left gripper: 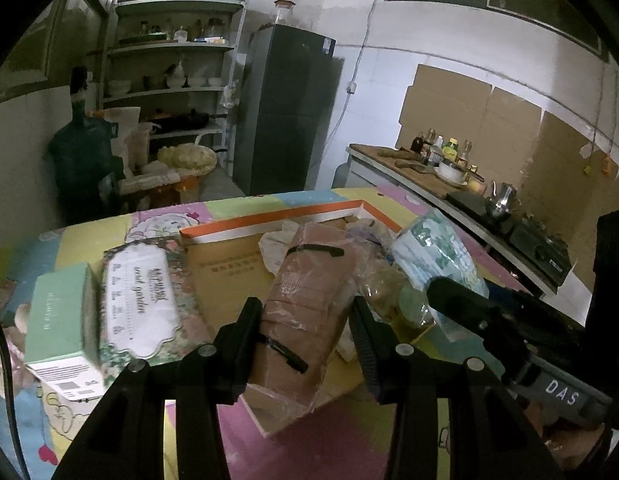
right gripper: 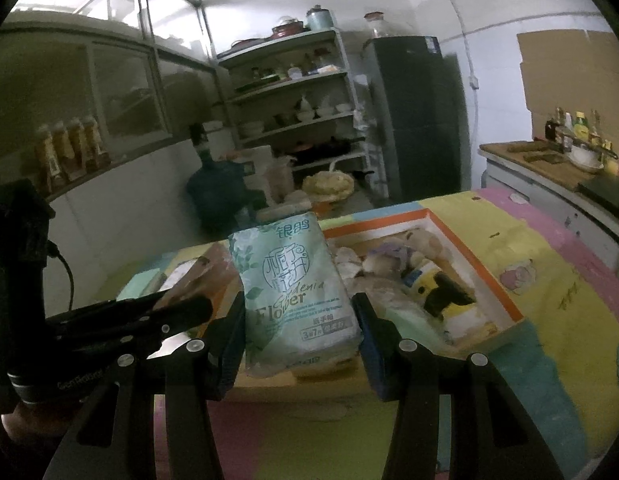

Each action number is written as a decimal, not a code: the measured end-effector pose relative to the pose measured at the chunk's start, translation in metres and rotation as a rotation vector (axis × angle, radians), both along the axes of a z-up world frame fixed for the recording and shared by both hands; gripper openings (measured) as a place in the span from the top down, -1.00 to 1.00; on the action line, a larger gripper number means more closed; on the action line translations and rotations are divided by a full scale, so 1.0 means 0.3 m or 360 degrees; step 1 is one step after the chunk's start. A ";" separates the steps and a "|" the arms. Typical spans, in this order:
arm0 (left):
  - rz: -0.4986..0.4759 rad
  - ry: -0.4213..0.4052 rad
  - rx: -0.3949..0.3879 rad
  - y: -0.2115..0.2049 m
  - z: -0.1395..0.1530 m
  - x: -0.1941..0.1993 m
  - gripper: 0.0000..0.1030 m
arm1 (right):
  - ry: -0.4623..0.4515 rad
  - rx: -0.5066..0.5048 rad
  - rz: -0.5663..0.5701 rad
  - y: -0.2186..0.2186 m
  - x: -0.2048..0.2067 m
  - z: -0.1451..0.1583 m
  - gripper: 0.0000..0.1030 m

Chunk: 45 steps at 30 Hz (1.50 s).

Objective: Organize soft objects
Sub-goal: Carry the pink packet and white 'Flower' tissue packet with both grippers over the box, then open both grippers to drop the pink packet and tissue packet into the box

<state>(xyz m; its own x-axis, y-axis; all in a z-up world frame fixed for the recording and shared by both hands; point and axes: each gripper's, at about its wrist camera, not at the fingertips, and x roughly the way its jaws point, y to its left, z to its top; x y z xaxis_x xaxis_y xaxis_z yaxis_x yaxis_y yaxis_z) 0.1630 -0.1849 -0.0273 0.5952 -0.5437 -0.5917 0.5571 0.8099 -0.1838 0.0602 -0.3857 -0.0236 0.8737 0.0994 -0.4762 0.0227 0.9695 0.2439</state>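
Black fingers of the left gripper (left gripper: 305,320) pinch a brown plastic-wrapped pack (left gripper: 309,296) with black bands around it, holding it tilted over the cardboard box (left gripper: 269,226) with the orange-and-white rim. Just left of that box on the table (left gripper: 237,436), which is covered in a pastel patchwork mat, lie a flowery tissue pack (left gripper: 143,304) and, beside it, a mint-green carton (left gripper: 63,312). At the right of the left wrist view, the right gripper (left gripper: 461,304) reaches in carrying its own load. From the right wrist view, the right gripper's (right gripper: 299,320) fingers press on both sides of a pale green tissue pack (right gripper: 297,292) printed with "Flower", held upright above the near edge of the box (right gripper: 485,276). Inside the box sit crumpled plastic bags (right gripper: 373,276) and a yellow-and-black stuffed toy (right gripper: 437,292), lying toward its right side. The left gripper (right gripper: 169,312) shows at the left of this view, level with the green pack. Beyond the table stand a dark fridge (left gripper: 285,112), a metal shelf rack (left gripper: 177,52) stacked with bowls and jars, and a large blue water bottle (left gripper: 81,148) on the floor.
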 end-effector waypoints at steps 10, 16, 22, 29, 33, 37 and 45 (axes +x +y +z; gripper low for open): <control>0.0027 0.0036 0.0046 -0.075 -0.042 0.060 0.13 | 0.0052 0.0015 -0.0027 -0.043 0.053 -0.038 -0.01; 0.0058 0.0039 0.0097 -0.115 -0.069 0.098 0.13 | 0.0080 0.0023 -0.0023 -0.055 0.086 -0.064 -0.01; 0.0075 0.0055 0.0153 -0.154 -0.103 0.134 0.13 | 0.0115 0.0021 -0.0038 -0.068 0.122 -0.091 -0.01; 0.0086 0.0074 0.0200 -0.187 -0.127 0.165 0.13 | 0.0138 -0.0017 -0.0057 -0.072 0.159 -0.103 -0.01; 0.0084 0.0105 0.0217 -0.200 -0.146 0.182 0.13 | 0.0164 -0.0036 -0.0065 -0.075 0.177 -0.118 -0.01; 0.0086 0.0128 0.0222 -0.205 -0.162 0.189 0.13 | 0.0181 -0.0031 -0.0079 -0.091 0.192 -0.131 -0.01; 0.0083 0.0149 0.0224 -0.217 -0.177 0.202 0.13 | 0.0188 -0.0046 -0.0083 -0.106 0.202 -0.137 -0.01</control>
<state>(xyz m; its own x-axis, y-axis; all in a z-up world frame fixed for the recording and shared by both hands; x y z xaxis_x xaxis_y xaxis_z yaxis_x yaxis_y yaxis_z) 0.2237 -0.2500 -0.0804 0.5594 -0.4213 -0.7139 0.4991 0.8588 -0.1156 0.1208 -0.4174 -0.0647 0.8150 0.0399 -0.5780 0.1001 0.9729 0.2083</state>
